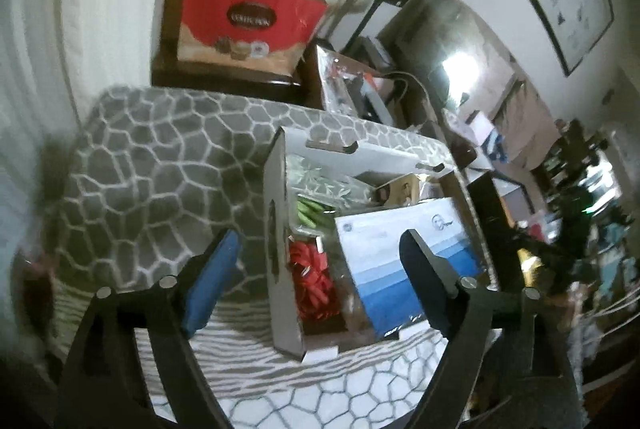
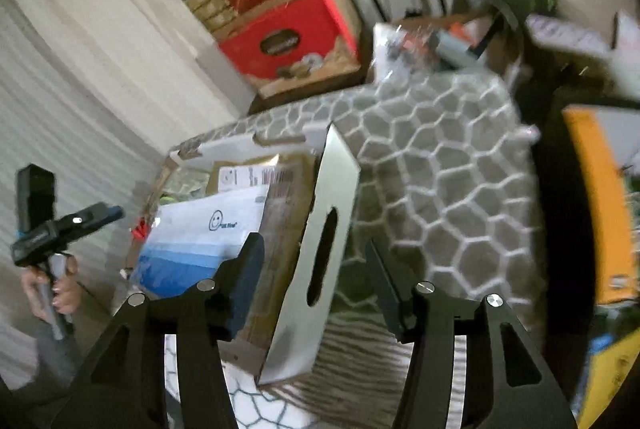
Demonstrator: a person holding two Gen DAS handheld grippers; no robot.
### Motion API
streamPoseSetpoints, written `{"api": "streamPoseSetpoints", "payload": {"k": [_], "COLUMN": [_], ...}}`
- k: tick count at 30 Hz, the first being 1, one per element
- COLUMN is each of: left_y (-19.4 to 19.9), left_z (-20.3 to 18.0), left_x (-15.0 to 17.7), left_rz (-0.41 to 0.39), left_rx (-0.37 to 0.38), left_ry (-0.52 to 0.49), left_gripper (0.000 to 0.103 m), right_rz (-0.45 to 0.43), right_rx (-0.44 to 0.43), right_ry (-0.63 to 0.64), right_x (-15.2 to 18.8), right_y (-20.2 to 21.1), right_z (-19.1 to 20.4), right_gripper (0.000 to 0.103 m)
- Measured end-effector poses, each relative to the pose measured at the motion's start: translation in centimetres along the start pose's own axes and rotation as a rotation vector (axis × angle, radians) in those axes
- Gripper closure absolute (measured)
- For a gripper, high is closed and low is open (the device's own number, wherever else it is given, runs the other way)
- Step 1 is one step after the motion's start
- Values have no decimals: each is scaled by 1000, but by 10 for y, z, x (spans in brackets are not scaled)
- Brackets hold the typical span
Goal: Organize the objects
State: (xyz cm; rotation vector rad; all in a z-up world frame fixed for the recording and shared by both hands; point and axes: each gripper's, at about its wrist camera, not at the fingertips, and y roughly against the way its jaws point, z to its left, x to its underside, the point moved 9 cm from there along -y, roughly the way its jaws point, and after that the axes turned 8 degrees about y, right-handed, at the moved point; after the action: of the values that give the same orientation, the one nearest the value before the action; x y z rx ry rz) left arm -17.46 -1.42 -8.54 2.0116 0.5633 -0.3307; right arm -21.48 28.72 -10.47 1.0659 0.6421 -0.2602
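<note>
An open white cardboard box point(image 1: 280, 229) sits on a grey honeycomb-pattern cloth point(image 1: 160, 157). Inside lie a blue-and-white mailer point(image 1: 400, 249), a red ribbon bow point(image 1: 314, 283), green items point(image 1: 310, 213) and a brown package point(image 1: 400, 189). My left gripper point(image 1: 320, 269) is open and empty, hovering above the box's near left wall. In the right wrist view the same box point(image 2: 320, 249) shows the mailer point(image 2: 200, 237) and a labelled brown parcel point(image 2: 280, 189). My right gripper point(image 2: 316, 269) is open and empty, straddling the box's right wall. The left gripper point(image 2: 80, 219) shows at far left, hand-held.
Red gift boxes point(image 1: 248, 17) are stacked on a dark stand behind the cloth, by a white curtain point(image 2: 80, 69). A cluttered side table point(image 1: 360, 85) and a dark screen point(image 1: 448, 41) stand at the back right. An orange box point(image 2: 600, 205) lies at the right.
</note>
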Motion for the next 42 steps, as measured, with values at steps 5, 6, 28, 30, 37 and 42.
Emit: {"api": "streamPoseSetpoints", "payload": {"k": [5,6,28,30,37,42], "left_y": [2,0,-49,-55,-69,-72], "left_z": [-12,-15,-34,-34,-27,-27], "left_x": [16,20,40,39,28,17], "left_rz": [-11,-6,-23,-30,-24,-45], "left_rx": [-87,-86,-319,-363,-380,-386], "left_ry": [-109,-121,-344,-385,-387,-389], "left_gripper": [19,19,26,28,32,32], "right_rz": [-64,-78,12,6,11,18], "right_rx": [118,126,200,209,233,270], "right_ry": [108,135,196,181,155,135], "right_x": [-11,-14,31,33,33,31], "right_y": [25,26,-34,-33,-40,-47], "right_z": [32,42,86,84,78,76], "right_gripper": [48,48,67,67,67,65]}}
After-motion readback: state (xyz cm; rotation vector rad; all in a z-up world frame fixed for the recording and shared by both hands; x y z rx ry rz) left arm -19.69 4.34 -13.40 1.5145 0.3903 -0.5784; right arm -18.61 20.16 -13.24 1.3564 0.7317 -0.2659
